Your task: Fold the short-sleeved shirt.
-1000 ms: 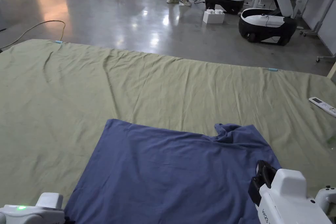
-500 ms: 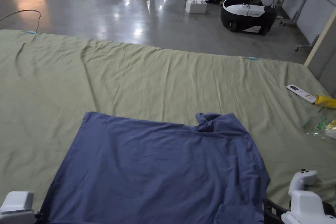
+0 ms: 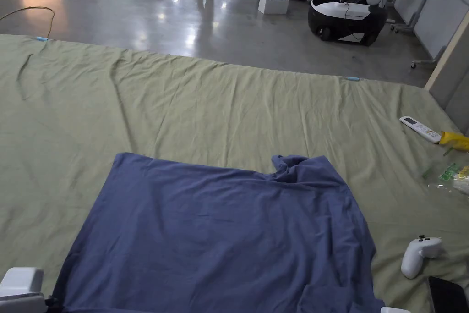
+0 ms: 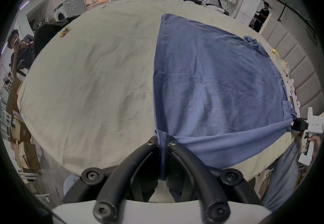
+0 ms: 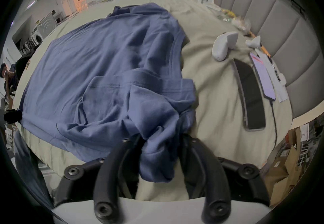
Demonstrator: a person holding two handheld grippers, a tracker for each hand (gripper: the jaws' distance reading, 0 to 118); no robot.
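The blue shirt (image 3: 220,231) lies spread on the green sheet (image 3: 229,107) of a wide bed, its near edge drawn to the bed's near side and stretched between the two grippers. The left gripper (image 4: 162,143) has its jaws clenched on one near corner, the cloth running straight up between them. The right gripper (image 5: 158,140) has a bunched wad of cloth between its jaws; they look wider apart, so I cannot tell whether both are pressing on it.

The shirt looks light, soft and limp; it will sag and crease wherever it is not held, so corners and hems are the places to grip, keeping the edge taut.

Beyond the shirt the sheet offers plenty of room ahead and to the left. On the right, a white controller (image 3: 419,254) and a dark phone (image 5: 249,94) lie near the shirt's side, so a fold that way has less room.
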